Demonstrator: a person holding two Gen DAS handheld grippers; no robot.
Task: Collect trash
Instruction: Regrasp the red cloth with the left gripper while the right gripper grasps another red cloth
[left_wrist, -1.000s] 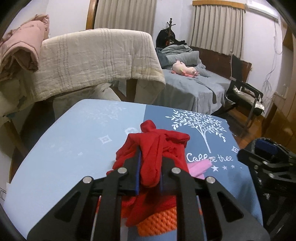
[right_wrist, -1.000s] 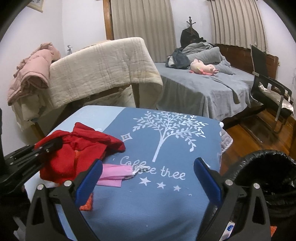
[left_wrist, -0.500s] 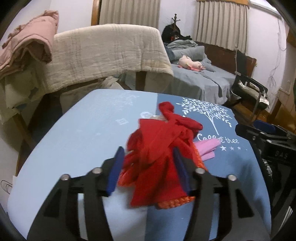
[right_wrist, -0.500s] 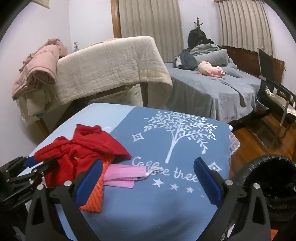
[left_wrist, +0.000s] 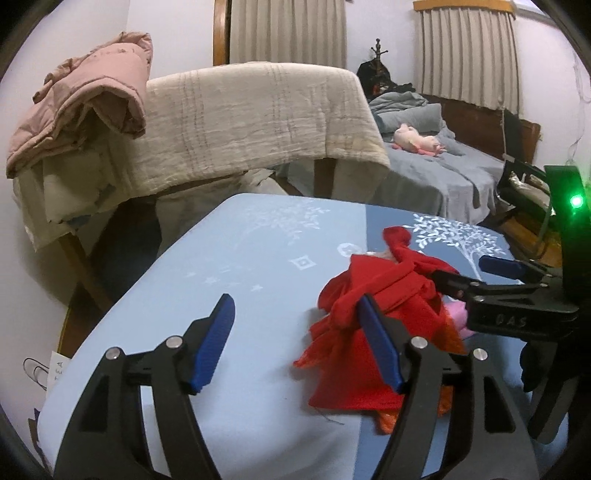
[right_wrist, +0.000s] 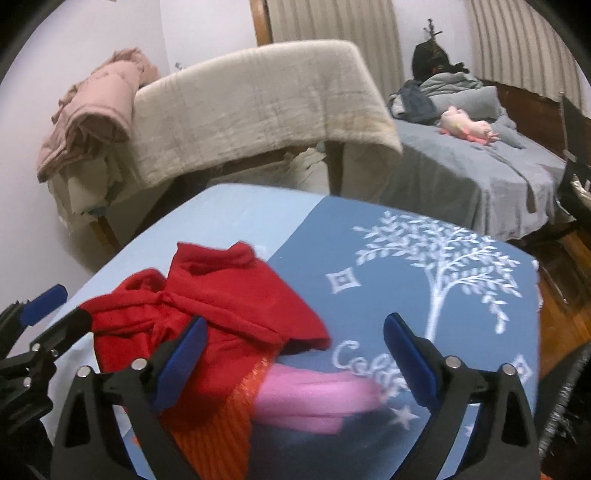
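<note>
We have a table (right_wrist: 480, 295) under a blue cloth printed with a white tree, and at its right edge the black rim of a bin (right_wrist: 569, 398). On the cloth lies a heap of trash: a red rag (right_wrist: 229, 302) on top, an orange net (right_wrist: 218, 424) under it, and a pink wrapper (right_wrist: 314, 398) poking out toward the lettering.

Our left gripper (left_wrist: 295, 343) has its jaws opening over bare cloth, holding nothing; its right finger (left_wrist: 380, 347) sits just against the rag's edge. Our right gripper (right_wrist: 295, 362) is wide but closing, empty as well, with the pink wrapper and the rag's hem between its jaws.

The risks we judge: the right jaws may pinch rag and wrapper together, so one drags the rest and something drops short of the bin. The slack rag could also catch on the left finger. And the two grippers are close, so they may knock together.
</note>
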